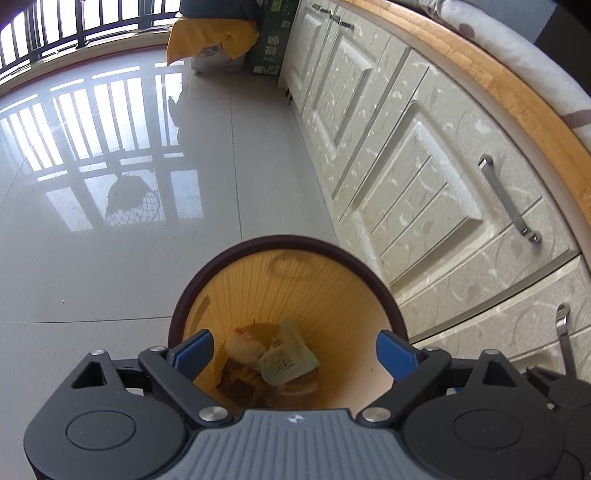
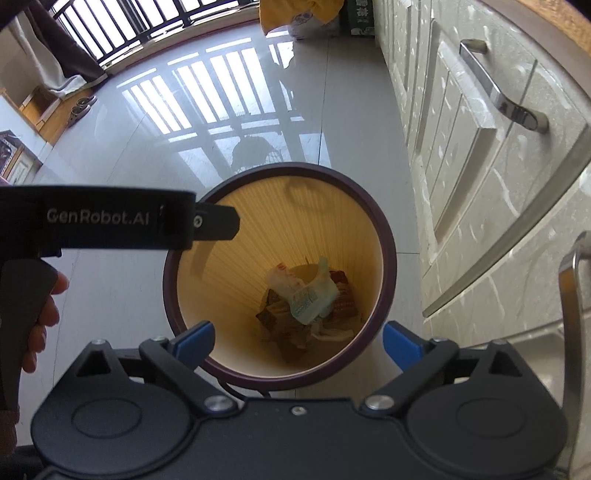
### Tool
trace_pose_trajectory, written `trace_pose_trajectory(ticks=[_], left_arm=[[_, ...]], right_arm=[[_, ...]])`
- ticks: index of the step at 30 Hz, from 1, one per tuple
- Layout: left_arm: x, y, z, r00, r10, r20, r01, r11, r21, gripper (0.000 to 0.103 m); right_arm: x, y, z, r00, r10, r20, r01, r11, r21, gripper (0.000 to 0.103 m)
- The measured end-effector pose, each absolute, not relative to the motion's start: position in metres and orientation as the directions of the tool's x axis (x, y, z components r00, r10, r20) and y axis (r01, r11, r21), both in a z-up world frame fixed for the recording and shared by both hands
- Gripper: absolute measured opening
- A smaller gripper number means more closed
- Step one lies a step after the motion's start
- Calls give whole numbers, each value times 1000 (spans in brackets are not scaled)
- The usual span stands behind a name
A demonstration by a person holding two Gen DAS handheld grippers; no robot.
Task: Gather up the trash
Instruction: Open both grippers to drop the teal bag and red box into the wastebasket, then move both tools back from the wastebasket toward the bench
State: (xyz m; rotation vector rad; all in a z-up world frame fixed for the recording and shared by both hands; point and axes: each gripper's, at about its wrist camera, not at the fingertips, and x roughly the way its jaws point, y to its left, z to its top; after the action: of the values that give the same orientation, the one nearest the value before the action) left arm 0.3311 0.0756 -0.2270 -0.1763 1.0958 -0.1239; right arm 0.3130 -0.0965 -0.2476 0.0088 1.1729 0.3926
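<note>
A round trash bin (image 1: 288, 242) with a dark rim and a pale yellow inside stands on the tiled floor beside the cabinets. It also shows in the right wrist view (image 2: 280, 168). Crumpled wrappers (image 1: 286, 360) lie at its bottom, seen also in the right wrist view (image 2: 310, 299). My left gripper (image 1: 295, 350) is open and empty, right above the bin's mouth. My right gripper (image 2: 299, 338) is open and empty, above the bin's near rim. The left gripper's body (image 2: 110, 221) reaches over the bin's left rim in the right wrist view.
Cream cabinets (image 1: 406, 166) with metal handles (image 2: 498, 88) run along the right, close to the bin. A yellow cloth over a bag (image 1: 210, 37) and a green box (image 1: 271, 40) stand at the far end. A barred window (image 2: 147, 22) and shoes (image 2: 79, 105) lie far left.
</note>
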Motion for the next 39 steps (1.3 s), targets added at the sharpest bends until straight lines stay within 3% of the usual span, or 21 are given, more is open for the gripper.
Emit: trace_pose_trajectory(ticks=[8, 39], left_arm=[[321, 82, -230, 429, -166, -888, 25, 985, -173, 103], [255, 118, -195, 431, -57, -901, -1, 998, -63, 103]], right_arm=[[310, -96, -248, 322, 290, -901, -306, 933, 191, 102], [284, -96, -201, 401, 252, -880, -344, 933, 110, 103]])
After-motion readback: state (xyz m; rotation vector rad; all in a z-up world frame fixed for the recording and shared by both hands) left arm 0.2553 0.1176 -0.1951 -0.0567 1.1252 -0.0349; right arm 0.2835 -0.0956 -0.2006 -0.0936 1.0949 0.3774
